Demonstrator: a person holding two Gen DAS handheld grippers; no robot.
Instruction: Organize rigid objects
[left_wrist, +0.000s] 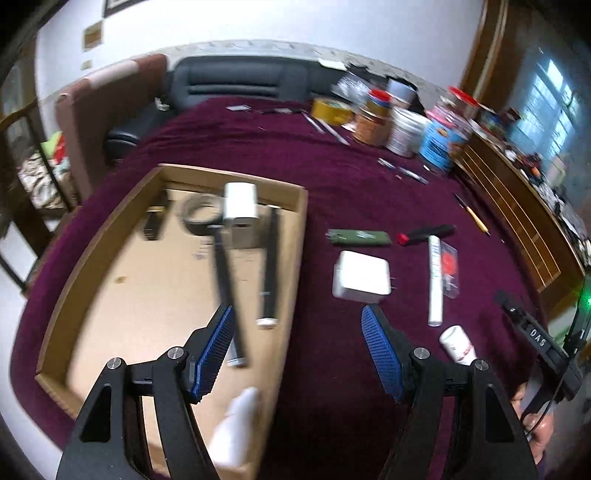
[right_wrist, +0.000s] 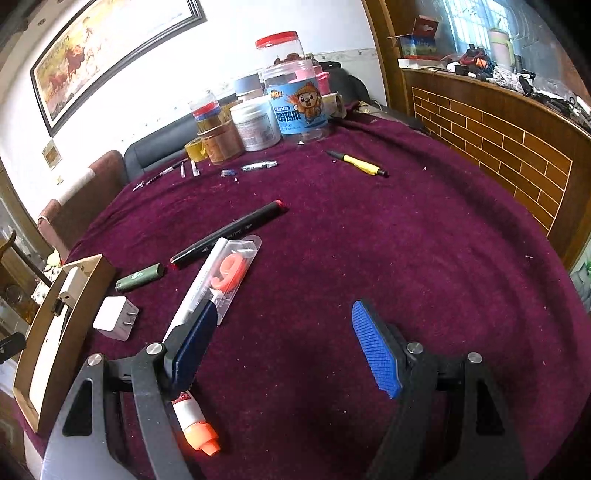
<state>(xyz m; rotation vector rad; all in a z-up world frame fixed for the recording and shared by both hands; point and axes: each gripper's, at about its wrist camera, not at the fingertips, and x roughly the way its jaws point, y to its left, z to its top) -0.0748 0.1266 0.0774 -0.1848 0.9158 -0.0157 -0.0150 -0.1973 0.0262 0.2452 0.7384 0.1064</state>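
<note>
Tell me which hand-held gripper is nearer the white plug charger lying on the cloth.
Left. The left hand-held gripper hovers open just short of the white plug charger; the right hand-held gripper sits farther off, beyond the white tube.

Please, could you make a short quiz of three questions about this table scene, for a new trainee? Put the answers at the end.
1. True or false: the white plug adapter already lies inside the cardboard tray.
2. Which thing lies nearest to the black marker with red cap? A) the yellow pen B) the green lighter C) the blue-labelled jar
3. Fill in: both the left tongs and the right tongs stand ____, with nothing between the pads.

Key: 1 false, it lies on the purple cloth beside the tray; 2 B; 3 open.
</note>
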